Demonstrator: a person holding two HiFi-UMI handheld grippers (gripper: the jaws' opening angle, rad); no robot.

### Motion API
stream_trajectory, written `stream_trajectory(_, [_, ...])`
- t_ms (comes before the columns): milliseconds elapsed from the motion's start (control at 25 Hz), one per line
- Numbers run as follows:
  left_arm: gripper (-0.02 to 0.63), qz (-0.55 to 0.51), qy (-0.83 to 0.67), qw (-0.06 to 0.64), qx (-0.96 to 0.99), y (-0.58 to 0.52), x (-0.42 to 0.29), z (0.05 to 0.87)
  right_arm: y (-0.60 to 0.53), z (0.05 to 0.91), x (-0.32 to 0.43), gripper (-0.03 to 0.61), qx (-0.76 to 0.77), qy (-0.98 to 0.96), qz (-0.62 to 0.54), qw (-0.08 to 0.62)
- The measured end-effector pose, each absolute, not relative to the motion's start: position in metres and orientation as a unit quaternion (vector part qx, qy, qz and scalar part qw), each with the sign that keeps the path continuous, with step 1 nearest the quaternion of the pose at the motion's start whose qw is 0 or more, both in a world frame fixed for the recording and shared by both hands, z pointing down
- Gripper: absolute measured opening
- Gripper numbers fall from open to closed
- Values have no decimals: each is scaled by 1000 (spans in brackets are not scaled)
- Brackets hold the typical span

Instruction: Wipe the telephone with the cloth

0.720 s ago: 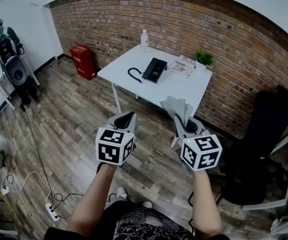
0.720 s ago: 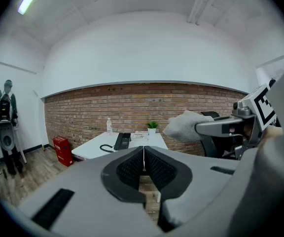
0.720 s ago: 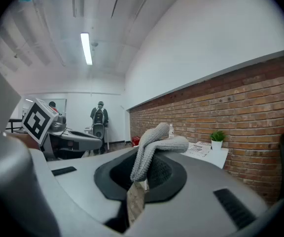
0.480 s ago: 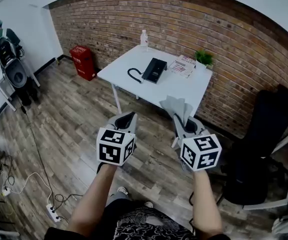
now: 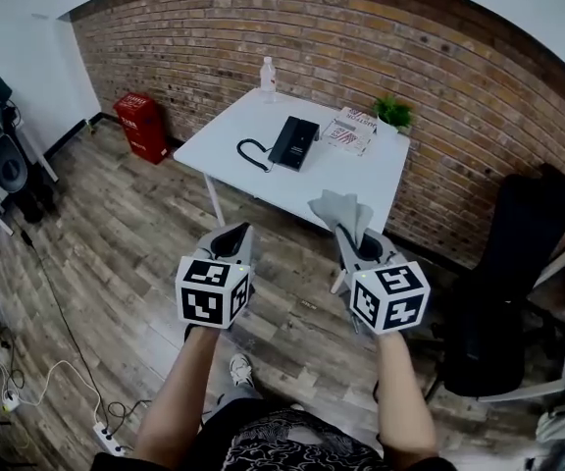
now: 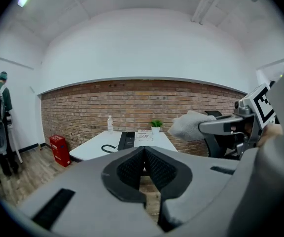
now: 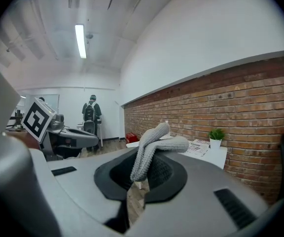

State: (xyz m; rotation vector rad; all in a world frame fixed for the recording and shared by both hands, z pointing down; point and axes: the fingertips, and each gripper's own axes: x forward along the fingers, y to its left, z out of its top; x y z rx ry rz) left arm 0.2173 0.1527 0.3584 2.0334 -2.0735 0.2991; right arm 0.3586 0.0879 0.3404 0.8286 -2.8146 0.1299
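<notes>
Right gripper (image 5: 358, 243) pinches the grey cloth (image 5: 341, 211), left gripper (image 5: 230, 240) is closed and empty, both well apart from the black telephone (image 5: 294, 142) on the white table (image 5: 366, 180), so wiping looks not yet begun.

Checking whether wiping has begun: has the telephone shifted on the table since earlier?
No. The telephone keeps its spot on the table, same gap to the booklet; only the whole view slid left.

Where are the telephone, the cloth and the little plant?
telephone (image 5: 295, 142), head view, middle of its black body.
cloth (image 5: 342, 210), head view, grey folds that stick up.
plant (image 5: 392, 113), head view, its green leaves.
</notes>
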Motion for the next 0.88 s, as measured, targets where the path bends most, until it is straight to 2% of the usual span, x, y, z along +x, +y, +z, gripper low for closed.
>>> stream_trajectory(520, [5, 103, -675, 122, 720, 78, 84, 360, 18, 337, 247, 11, 339, -932, 60, 111])
stream_trajectory(880, [5, 97, -657, 127, 736, 47, 28, 366, -8, 344, 201, 11, 368, -920, 67, 119])
